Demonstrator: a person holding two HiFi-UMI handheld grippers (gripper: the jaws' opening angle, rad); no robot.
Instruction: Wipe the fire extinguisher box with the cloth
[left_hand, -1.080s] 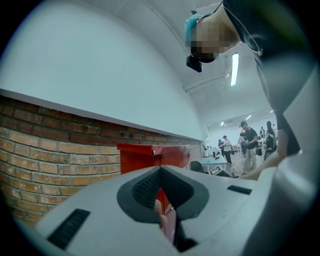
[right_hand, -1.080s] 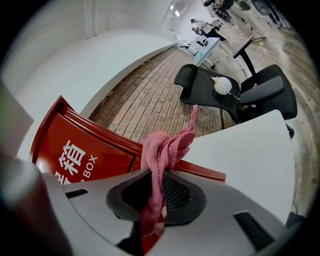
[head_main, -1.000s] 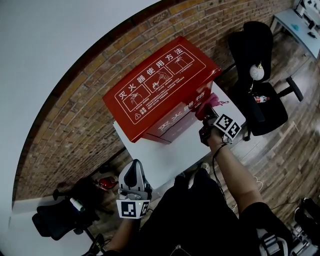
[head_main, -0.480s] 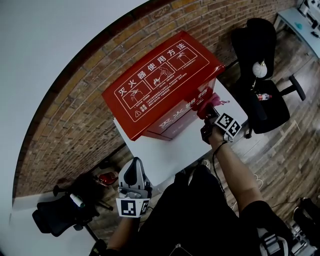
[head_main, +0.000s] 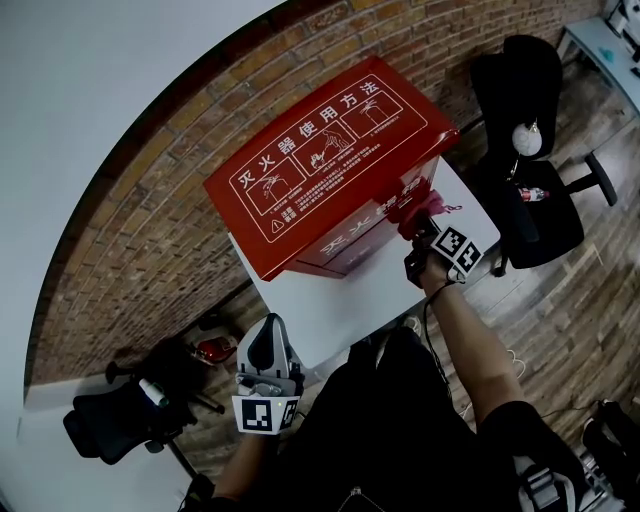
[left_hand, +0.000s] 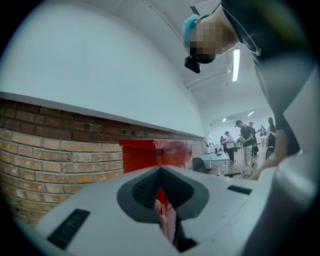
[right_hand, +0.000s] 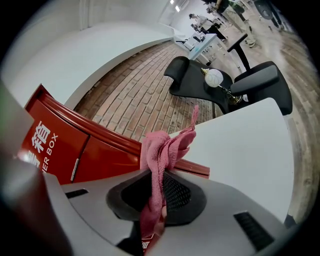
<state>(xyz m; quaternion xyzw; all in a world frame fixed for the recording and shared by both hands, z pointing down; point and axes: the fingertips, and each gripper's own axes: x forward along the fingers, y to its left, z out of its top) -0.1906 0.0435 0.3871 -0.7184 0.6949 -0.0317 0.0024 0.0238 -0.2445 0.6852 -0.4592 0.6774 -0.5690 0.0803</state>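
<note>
The red fire extinguisher box (head_main: 330, 165) stands on a small white table (head_main: 330, 300) against a brick wall; its lid bears white instruction pictures. My right gripper (head_main: 420, 228) is shut on a pink cloth (head_main: 412, 208) held against the box's front face near its right end. In the right gripper view the cloth (right_hand: 162, 150) bunches up out of the right gripper (right_hand: 159, 192), with the box (right_hand: 75, 145) just beyond. My left gripper (head_main: 268, 350) hangs low off the table's near edge, shut and holding nothing. In the left gripper view the left gripper (left_hand: 161, 200) points toward the box (left_hand: 145, 155).
A black office chair (head_main: 530, 170) with a white ball hanging on it stands right of the table. Another dark chair (head_main: 120, 420) sits at the lower left on the floor. The brick wall (head_main: 120, 250) runs behind the box. People stand far off in the room.
The right gripper and cloth have slid slightly along the box's front toward its right end. The left gripper has stayed where it was.
</note>
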